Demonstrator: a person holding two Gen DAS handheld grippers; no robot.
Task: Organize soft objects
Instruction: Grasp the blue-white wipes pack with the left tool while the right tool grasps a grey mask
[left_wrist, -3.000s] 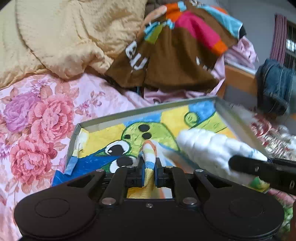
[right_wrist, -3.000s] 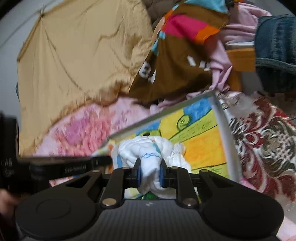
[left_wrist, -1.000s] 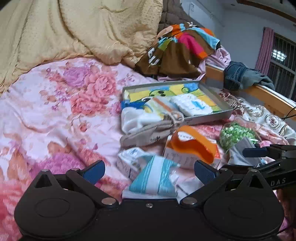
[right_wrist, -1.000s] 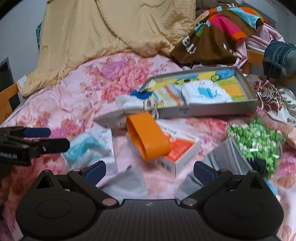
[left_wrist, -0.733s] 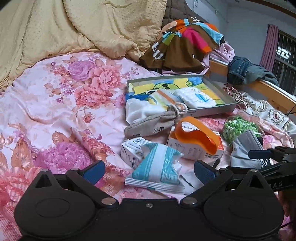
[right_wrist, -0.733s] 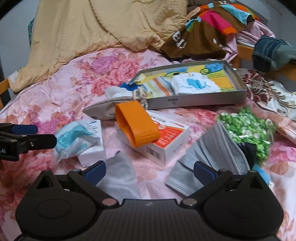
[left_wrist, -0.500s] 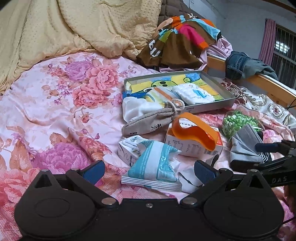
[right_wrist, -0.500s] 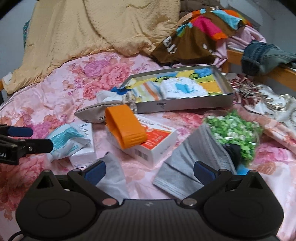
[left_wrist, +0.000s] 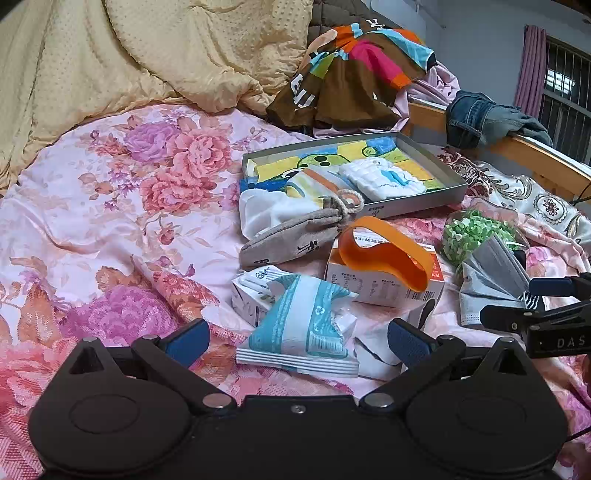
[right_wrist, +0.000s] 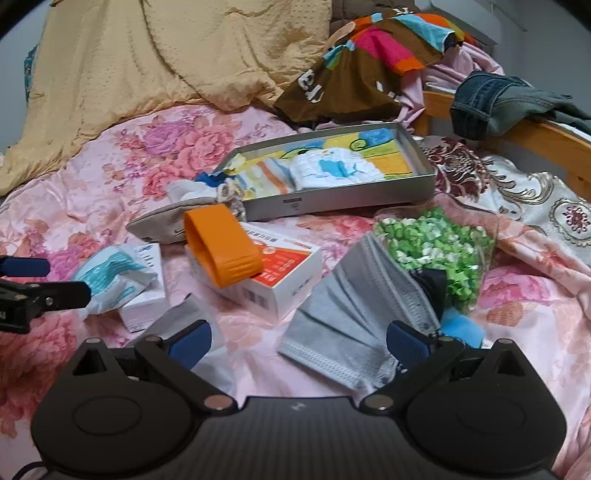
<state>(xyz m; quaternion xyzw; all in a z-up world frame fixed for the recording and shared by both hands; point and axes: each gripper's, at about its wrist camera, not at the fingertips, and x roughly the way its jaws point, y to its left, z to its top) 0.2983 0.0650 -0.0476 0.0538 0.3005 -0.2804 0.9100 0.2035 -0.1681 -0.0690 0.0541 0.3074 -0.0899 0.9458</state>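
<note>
A grey metal tray (left_wrist: 421, 205) (right_wrist: 354, 202) with a cartoon bottom lies on the flowered bed. In it are a white folded cloth (left_wrist: 380, 178) (right_wrist: 332, 170) and a striped cloth (left_wrist: 314, 181) (right_wrist: 269, 176). My left gripper (left_wrist: 298, 338) is open and empty over a blue-and-white tissue pack (left_wrist: 303, 325) (right_wrist: 110, 277). My right gripper (right_wrist: 298, 341) is open and empty just before a grey face mask (right_wrist: 354, 314) (left_wrist: 491, 280). A grey drawstring pouch (left_wrist: 291, 240) (right_wrist: 166, 221) and a white cloth (left_wrist: 266, 212) lie by the tray's near left corner.
An orange band (left_wrist: 388, 247) (right_wrist: 221, 245) lies on a white-and-orange box (right_wrist: 280, 277). A bag of green pieces (right_wrist: 432, 247) (left_wrist: 476, 229) is at the right. A yellow quilt (left_wrist: 147, 55), a brown garment (left_wrist: 354, 74) and jeans (right_wrist: 502, 99) on a wooden rail lie behind.
Both grippers let go of the cloths in the tray, opened and drew back towards the near side of the bed. In the last half second they drifted only slightly.
</note>
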